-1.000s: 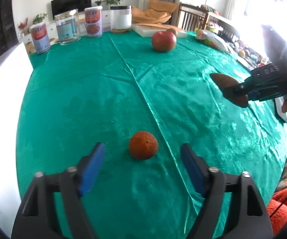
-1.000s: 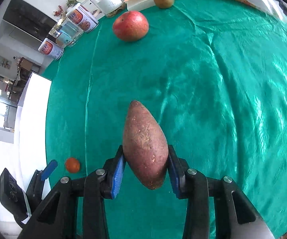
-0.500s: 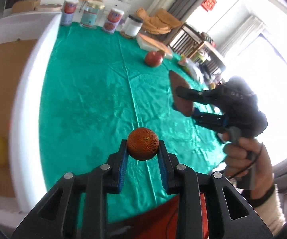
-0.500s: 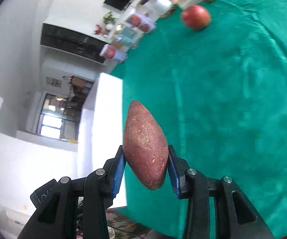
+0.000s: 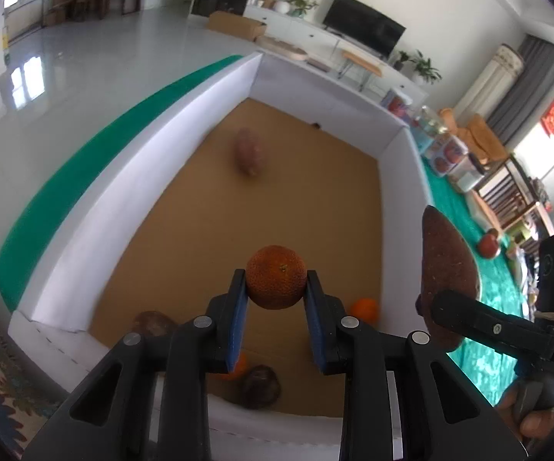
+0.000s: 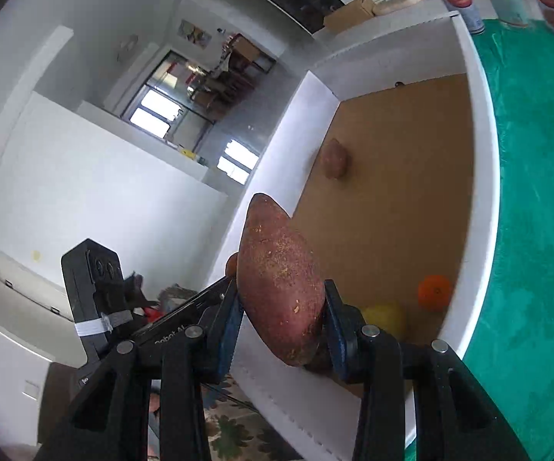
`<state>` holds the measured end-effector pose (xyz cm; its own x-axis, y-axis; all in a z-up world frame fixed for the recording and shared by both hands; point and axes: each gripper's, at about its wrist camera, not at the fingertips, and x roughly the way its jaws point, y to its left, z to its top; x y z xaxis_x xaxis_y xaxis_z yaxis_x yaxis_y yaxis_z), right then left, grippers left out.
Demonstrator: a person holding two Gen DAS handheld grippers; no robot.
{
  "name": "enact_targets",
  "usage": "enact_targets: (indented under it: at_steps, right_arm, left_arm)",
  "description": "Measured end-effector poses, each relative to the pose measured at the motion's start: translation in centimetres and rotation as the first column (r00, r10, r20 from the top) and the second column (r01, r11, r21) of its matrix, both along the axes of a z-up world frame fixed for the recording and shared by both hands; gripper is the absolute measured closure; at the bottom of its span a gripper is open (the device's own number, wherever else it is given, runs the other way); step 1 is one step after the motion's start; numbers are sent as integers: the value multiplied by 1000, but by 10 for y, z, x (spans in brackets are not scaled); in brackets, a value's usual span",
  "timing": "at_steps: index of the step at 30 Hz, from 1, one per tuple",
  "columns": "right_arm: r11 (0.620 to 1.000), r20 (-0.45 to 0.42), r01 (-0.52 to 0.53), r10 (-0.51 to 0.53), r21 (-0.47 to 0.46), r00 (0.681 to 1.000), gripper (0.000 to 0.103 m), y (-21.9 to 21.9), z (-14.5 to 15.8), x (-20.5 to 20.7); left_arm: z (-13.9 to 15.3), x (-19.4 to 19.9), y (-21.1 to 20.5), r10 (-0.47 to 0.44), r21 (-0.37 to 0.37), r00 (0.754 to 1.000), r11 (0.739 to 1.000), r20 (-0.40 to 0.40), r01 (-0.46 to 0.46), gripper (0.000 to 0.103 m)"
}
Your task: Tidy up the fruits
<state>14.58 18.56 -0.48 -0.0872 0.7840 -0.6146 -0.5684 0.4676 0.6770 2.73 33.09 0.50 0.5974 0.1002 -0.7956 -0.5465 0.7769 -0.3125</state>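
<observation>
Above a white-walled, cardboard-floored box [image 5: 400, 161] on the green-clothed bench [image 6: 538, 230], the left claw [image 5: 276, 299] pinches a bumpy orange fruit [image 5: 276, 276] and the right claw [image 6: 281, 319] a reddish-brown sweet potato [image 6: 278, 288], likely awaiting lowering and release.

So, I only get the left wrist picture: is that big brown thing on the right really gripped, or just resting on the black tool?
Observer: Gripped. The right wrist view shows the sweet potato pinched between both blue fingers of the right gripper.
Operator: Anything in the box I can't see?
Observer: Yes. A yellow fruit lies next to the orange, near the wall of the white box.
</observation>
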Motion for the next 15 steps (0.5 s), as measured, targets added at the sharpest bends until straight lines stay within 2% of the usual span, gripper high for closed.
enact_targets:
  at_steps: [4,7,8,9,10,11,12,14,15]
  right_arm:
    - [995,75,-22,29,-99,997,63,22,-17,-3]
    - [991,126,-13,30,-132,992,60,20,-21,-10]
    - [991,129,-1,18,-132,991,59,19,-22,-8]
    - [994,115,9,4,-111,993,53,15,-21,-6]
    - [997,95,23,-15,-75,995,47,14,-20,2]
    - [999,80,34,-32,-28,996,39,9,-15,5]
    - [999,87,53,-53,-1,995,30,1,-7,6]
    - [995,151,94,-98,32,984,17,-26,11,6]
    - [993,188,112,-119,47,975,14,-42,19,6]
  left_arm:
    - [-13,-1,7,28,29,999,999,-46,-27,74]
    - [-15,2,5,28,64,998,998,-61,-24,72]
    - [-16,2,5,29,77,998,997,-62,-24,64]
    - [-14,2,3,28,86,998,996,-61,-22,50]
    - [-12,2,1,30,97,998,995,-56,-24,42]
    - [-9,1,-3,33,110,999,994,-43,-28,30]
    - [-5,2,-6,31,126,999,992,-28,-28,23]
    - [6,2,-18,11,160,1000,987,1,-11,17]
    - [12,4,-26,-8,173,1000,985,15,5,16]
